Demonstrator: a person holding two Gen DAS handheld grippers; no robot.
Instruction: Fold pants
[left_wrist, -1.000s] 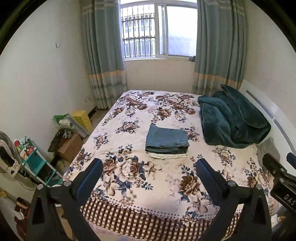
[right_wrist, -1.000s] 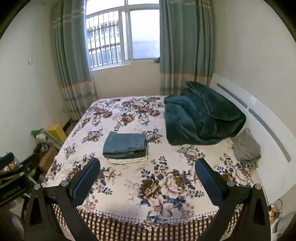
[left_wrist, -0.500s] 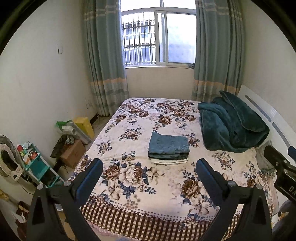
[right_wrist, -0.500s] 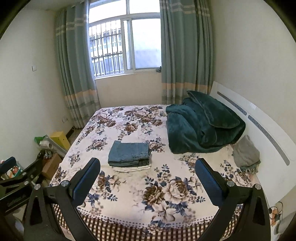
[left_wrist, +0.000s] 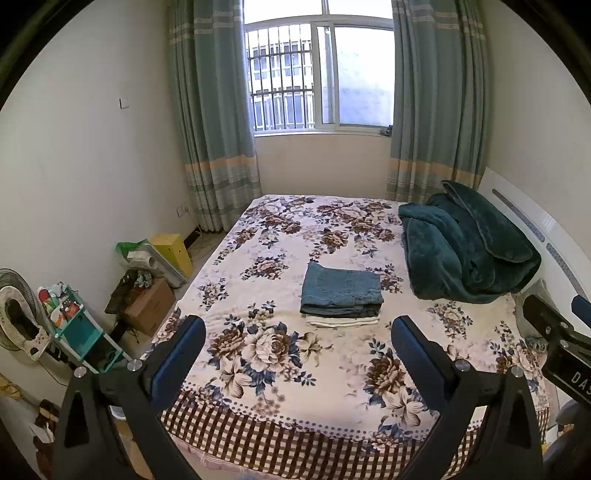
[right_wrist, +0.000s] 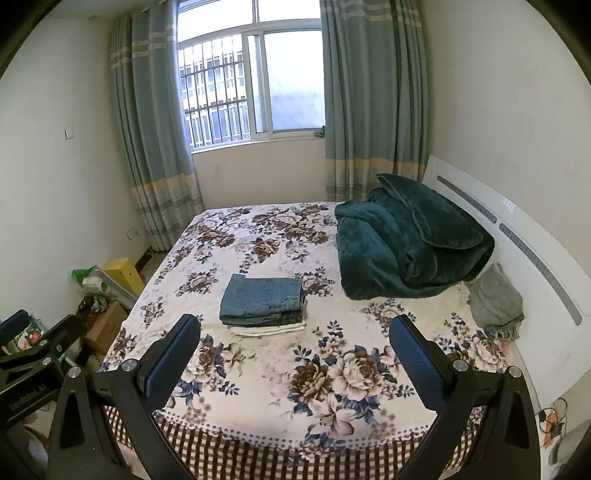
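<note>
- The fingers (left_wrist: 177, 354) of the left gripper (left_wrist: 299, 350) are spread wide apart, with nothing between them. They are black bars with bumpy blue pads.
- The fingers (right_wrist: 417, 358) of the right gripper (right_wrist: 295, 350) are spread wide too and hold nothing. They have the same blue pads.
- Both grippers hang in the air near the foot of the bed (left_wrist: 258, 435), well apart from the clothes.
- The blue pants (left_wrist: 341, 290) are folded into a flat, thick rectangle of jean cloth. You can see the layers stacked along the near edge.
- The pants lie near the middle of the bed, at about 12 o'clock from the left gripper and about 11 o'clock from the right gripper.
- Their long side runs left to right across the bed. The layered edge faces the grippers.
- Under the pants sits a thin folded white cloth (right_wrist: 269, 330). It pokes out at the near edge.
- The bed cover is soft-looking, with big brown and blue flowers and a checked brown edge.
- A fluffy dark green blanket (right_wrist: 410, 240) is heaped at about 1 o'clock from the pants, beside the white headboard (right_wrist: 517, 236).
- A small gray cloth (right_wrist: 495, 299) rests against the headboard.
</note>
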